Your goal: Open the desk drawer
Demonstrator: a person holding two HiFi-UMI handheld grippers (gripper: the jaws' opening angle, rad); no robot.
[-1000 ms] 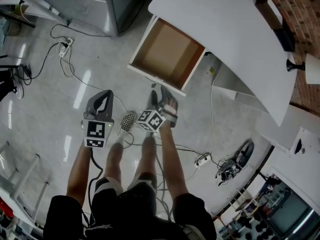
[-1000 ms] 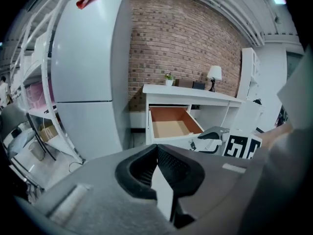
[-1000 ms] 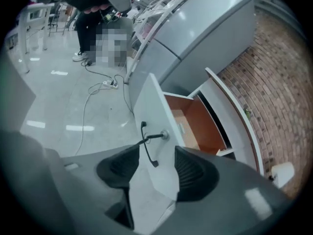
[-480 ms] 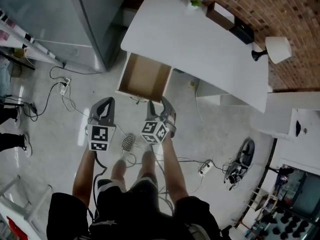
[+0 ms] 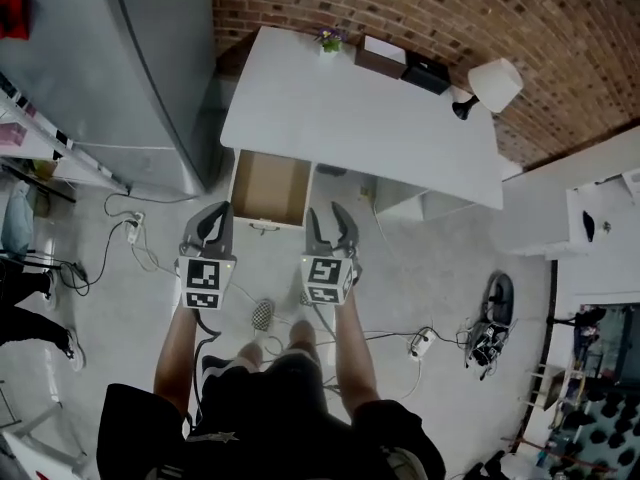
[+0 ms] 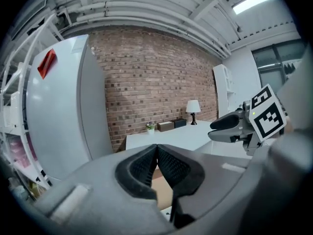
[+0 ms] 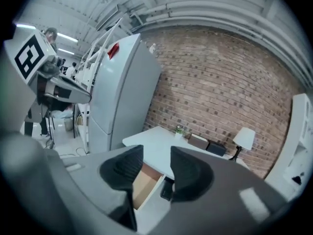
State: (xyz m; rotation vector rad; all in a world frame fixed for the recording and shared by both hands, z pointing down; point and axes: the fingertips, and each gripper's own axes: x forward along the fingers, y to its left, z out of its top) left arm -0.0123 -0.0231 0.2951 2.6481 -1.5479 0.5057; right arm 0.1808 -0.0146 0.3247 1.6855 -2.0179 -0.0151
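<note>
The white desk (image 5: 370,118) stands against the brick wall, and its wooden drawer (image 5: 270,188) is pulled out towards me, open and empty. Both grippers hang in the air in front of it, apart from the drawer. My left gripper (image 5: 220,210) is shut, its pads meeting with nothing between them (image 6: 156,150). My right gripper (image 5: 328,218) is open, its jaws closing on empty air (image 7: 155,163). Between the right jaws I see the drawer (image 7: 145,182) below the desk top (image 7: 156,148). The drawer (image 6: 164,192) also shows under the left jaws.
A tall grey fridge (image 5: 110,78) stands left of the desk. A lamp (image 5: 495,83), dark boxes (image 5: 400,63) and a small plant (image 5: 328,40) sit along the desk's back edge. Cables and a power strip (image 5: 420,346) lie on the floor. Another person's legs (image 5: 20,303) show at the left edge.
Both grippers have risen from low by the drawer's front. The view has lifted too, so desk and drawer look smaller and farther. The right gripper rolled upright and its jaws narrowed a little.
</note>
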